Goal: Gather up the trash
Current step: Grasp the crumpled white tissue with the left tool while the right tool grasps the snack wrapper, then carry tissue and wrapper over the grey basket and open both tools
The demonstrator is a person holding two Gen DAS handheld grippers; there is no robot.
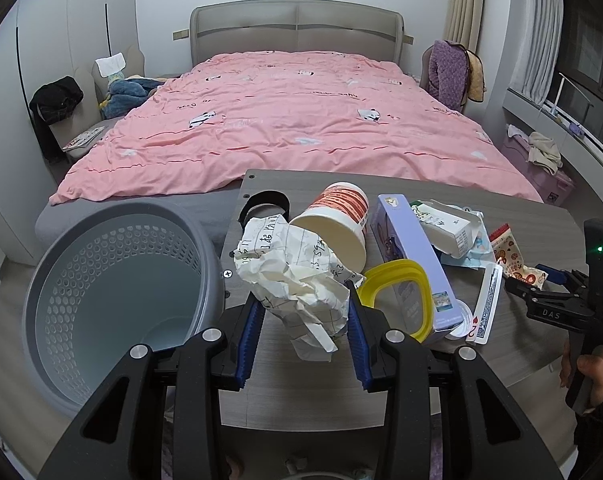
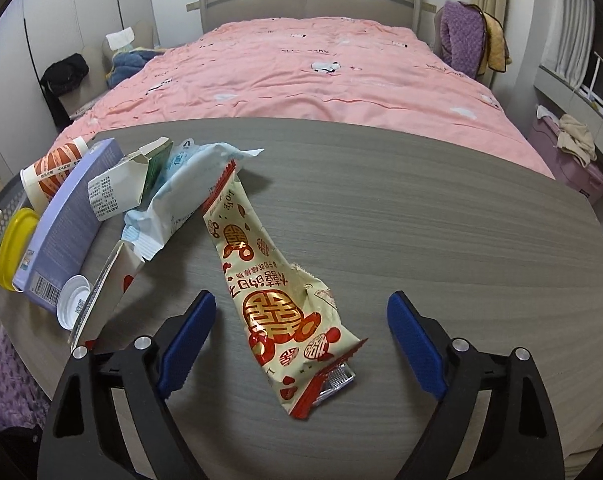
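A bed point(image 1: 297, 120) under a pink duvet point(image 2: 301, 76) is filling the room behind the grey wood-grain desk point(image 2: 401, 216). A padded grey headboard point(image 1: 297, 28) is standing against the wall. A purple garment point(image 1: 447, 74) is hanging over a chair at the right, and a black one point(image 1: 57, 98) is lying at the left.

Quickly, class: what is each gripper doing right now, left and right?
Left gripper: closed on the crumpled white handwritten paper ball.
Right gripper: open, holding nothing, straddling the cream-and-red snack wrapper.
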